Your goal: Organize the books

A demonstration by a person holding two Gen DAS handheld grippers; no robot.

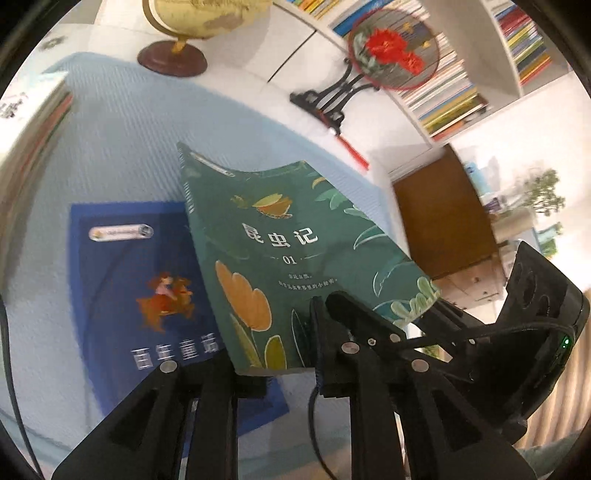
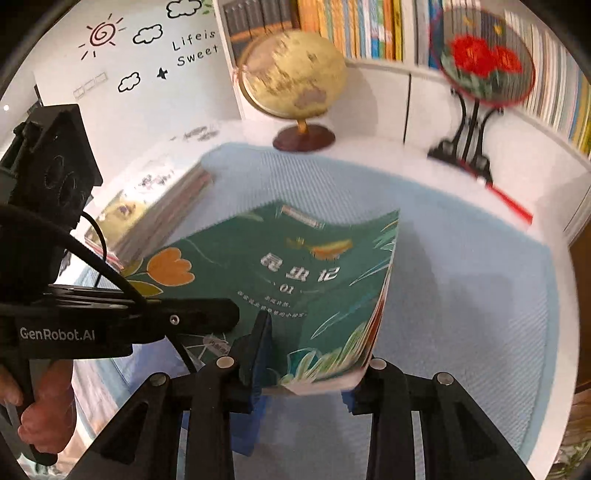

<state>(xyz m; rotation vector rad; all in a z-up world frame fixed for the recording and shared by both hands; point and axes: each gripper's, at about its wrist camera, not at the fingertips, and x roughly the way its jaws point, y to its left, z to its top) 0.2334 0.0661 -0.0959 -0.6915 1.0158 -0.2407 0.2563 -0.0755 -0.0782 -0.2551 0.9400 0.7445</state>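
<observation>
Both grippers, the left gripper [image 1: 275, 363] and the right gripper [image 2: 306, 373], are clamped on the near edge of the green book [image 1: 280, 251], held tilted above the blue book [image 1: 140, 280] (cover bowing slightly), so next comes carrying it level to the stack [image 2: 159, 206] at far left.

Both wrist views close, angled down, sharing green book [image 1: 295, 251] [image 2: 295, 280]

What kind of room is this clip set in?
Probably a home study or children's reading corner: packed bookshelves, a globe on the white desk, and cartoon wall decals.
</observation>
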